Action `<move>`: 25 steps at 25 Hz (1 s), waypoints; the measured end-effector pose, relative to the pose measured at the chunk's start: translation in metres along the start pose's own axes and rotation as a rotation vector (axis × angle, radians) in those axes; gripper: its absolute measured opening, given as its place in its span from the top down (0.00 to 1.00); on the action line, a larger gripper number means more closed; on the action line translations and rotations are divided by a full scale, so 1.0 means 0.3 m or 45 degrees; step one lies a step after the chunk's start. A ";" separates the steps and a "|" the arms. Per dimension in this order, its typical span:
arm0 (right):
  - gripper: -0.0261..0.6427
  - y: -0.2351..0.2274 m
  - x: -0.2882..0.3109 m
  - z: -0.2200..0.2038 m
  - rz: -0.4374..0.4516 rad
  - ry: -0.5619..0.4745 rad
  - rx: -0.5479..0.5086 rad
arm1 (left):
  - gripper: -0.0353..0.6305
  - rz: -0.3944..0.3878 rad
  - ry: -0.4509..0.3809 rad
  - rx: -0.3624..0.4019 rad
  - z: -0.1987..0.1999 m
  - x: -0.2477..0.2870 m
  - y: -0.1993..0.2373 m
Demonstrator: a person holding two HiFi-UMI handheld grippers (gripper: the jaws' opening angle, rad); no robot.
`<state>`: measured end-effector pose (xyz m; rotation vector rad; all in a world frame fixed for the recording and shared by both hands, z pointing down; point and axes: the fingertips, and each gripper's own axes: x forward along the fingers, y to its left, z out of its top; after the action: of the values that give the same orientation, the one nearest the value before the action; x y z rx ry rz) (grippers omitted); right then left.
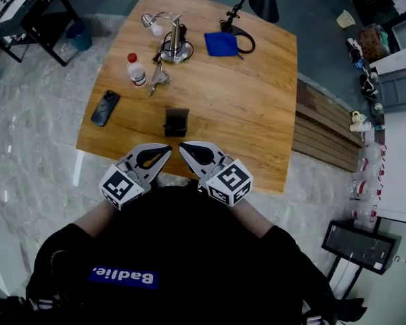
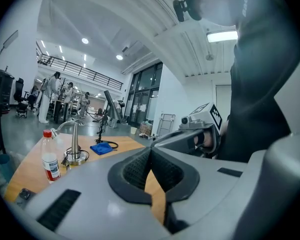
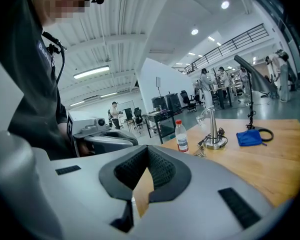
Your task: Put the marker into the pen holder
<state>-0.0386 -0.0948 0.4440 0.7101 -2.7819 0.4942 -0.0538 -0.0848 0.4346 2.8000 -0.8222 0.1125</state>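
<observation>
Person's black shirt (image 1: 183,249) is nearest, below the near edge of the wooden counter (image 1: 257,114). Left hand-held gripper (image 1: 166,150) and right hand-held gripper (image 1: 183,146) sit over that edge, tips near each other. Each has its jaws together with nothing between them. Black pen holder (image 1: 176,122) stands upright just beyond the tips. Marker not made out in any view. Phone (image 1: 105,107) lies by the left edge; water bottle (image 1: 136,70) and blue cloth (image 1: 221,44) sit toward the far edge.
</observation>
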 end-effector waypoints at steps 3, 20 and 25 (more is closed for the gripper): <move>0.95 0.008 0.000 -0.003 0.004 0.005 -0.015 | 0.93 0.003 0.002 0.002 0.003 0.002 0.002; 0.95 0.010 -0.009 -0.017 0.007 0.026 -0.012 | 0.93 0.015 0.019 0.006 0.001 0.007 0.003; 0.95 0.013 -0.014 -0.020 0.009 0.030 -0.013 | 0.93 0.014 0.018 0.033 0.001 0.004 -0.003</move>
<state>-0.0360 -0.0875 0.4472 0.6883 -2.7640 0.4866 -0.0524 -0.0847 0.4343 2.8157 -0.8390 0.1449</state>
